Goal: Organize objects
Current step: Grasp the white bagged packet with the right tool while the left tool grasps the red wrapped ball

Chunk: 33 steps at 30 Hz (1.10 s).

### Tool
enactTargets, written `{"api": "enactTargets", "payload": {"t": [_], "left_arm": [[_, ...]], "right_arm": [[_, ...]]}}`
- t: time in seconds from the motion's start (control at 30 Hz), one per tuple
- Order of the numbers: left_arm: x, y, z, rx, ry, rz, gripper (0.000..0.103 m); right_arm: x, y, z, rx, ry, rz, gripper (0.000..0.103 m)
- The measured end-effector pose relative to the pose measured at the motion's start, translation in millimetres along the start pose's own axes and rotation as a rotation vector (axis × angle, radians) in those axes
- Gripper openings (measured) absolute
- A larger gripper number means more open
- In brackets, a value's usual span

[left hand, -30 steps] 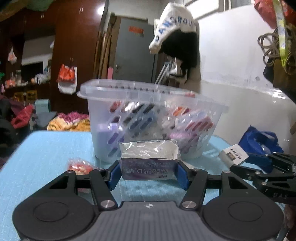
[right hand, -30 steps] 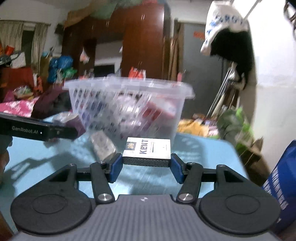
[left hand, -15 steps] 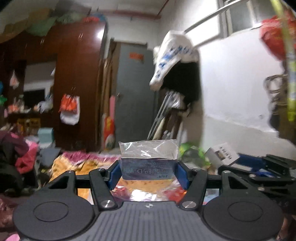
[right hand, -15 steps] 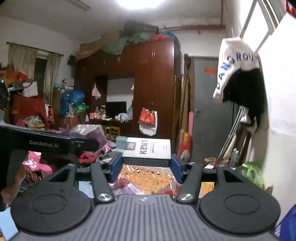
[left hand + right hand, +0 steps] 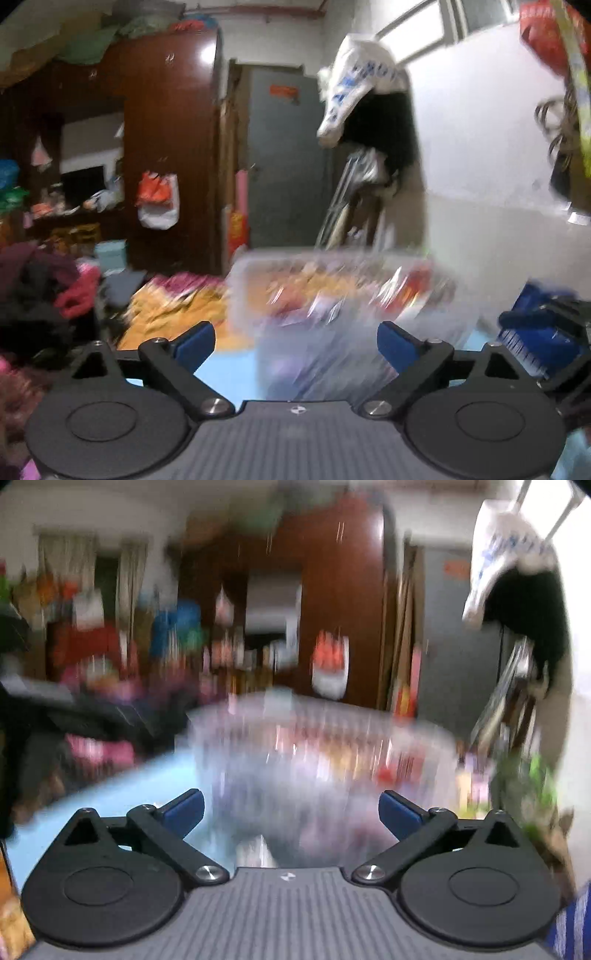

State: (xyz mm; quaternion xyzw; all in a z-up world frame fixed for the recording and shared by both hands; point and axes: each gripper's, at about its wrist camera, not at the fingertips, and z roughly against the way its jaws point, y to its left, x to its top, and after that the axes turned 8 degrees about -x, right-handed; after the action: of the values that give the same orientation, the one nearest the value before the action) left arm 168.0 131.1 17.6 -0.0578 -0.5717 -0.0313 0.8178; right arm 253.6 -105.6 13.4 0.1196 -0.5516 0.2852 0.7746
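A clear plastic basket (image 5: pixel 340 295) holding several packets stands on the light blue table (image 5: pixel 225 373), blurred by motion; it also shows in the right wrist view (image 5: pixel 317 760). My left gripper (image 5: pixel 295 341) is open and empty, just in front of the basket. My right gripper (image 5: pixel 291 810) is open and empty, also in front of the basket. The purple box and the KENT pack are out of both grippers; I cannot make them out in the blur. The right gripper shows at the right edge of the left wrist view (image 5: pixel 554 325).
A dark wooden wardrobe (image 5: pixel 166 147) and a grey door (image 5: pixel 284 158) stand behind. Piles of clothes (image 5: pixel 44 295) lie to the left. A blue bag (image 5: pixel 532 343) sits at the right by the white wall.
Both grippers have opened and let go of their boxes, the purple box from the left and the KENT pack from the right. Both views have dropped back toward the basket and table.
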Motion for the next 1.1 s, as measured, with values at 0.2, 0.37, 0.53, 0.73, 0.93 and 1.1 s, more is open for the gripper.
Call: {"api": "enactTargets", "payload": {"t": [0.2, 0.37, 0.53, 0.73, 0.93, 1.1], "left_arm": [[-44.0, 27.8, -29.3, 0.011, 0.184, 0.066, 0.091], [-55.6, 25.7, -38.8, 0.009, 0.233, 0.065, 0.089], [-63.7, 19.7, -40.9, 0.017, 0.241, 0.103, 0.052], [-67.1, 0.8, -25.0, -0.027, 0.145, 0.098, 0.047], [-66.5, -22.1, -16.6, -0.093, 0.052, 0.092, 0.047], [-65.9, -23.6, -11.7, -0.127, -0.001, 0.110, 0.047]], "right_arm": [[-30.1, 11.3, -50.2, 0.019, 0.174, 0.042, 0.086], [-37.4, 18.8, -67.7, 0.029, 0.207, 0.062, 0.062], [-42.4, 10.5, -55.4, 0.057, 0.174, 0.015, 0.048], [-58.6, -10.5, -17.7, 0.047, 0.098, -0.076, 0.047], [-64.7, -22.7, -9.8, 0.043, 0.068, -0.148, 0.047], [-65.7, -23.8, -5.8, 0.033, 0.037, -0.173, 0.047]]}}
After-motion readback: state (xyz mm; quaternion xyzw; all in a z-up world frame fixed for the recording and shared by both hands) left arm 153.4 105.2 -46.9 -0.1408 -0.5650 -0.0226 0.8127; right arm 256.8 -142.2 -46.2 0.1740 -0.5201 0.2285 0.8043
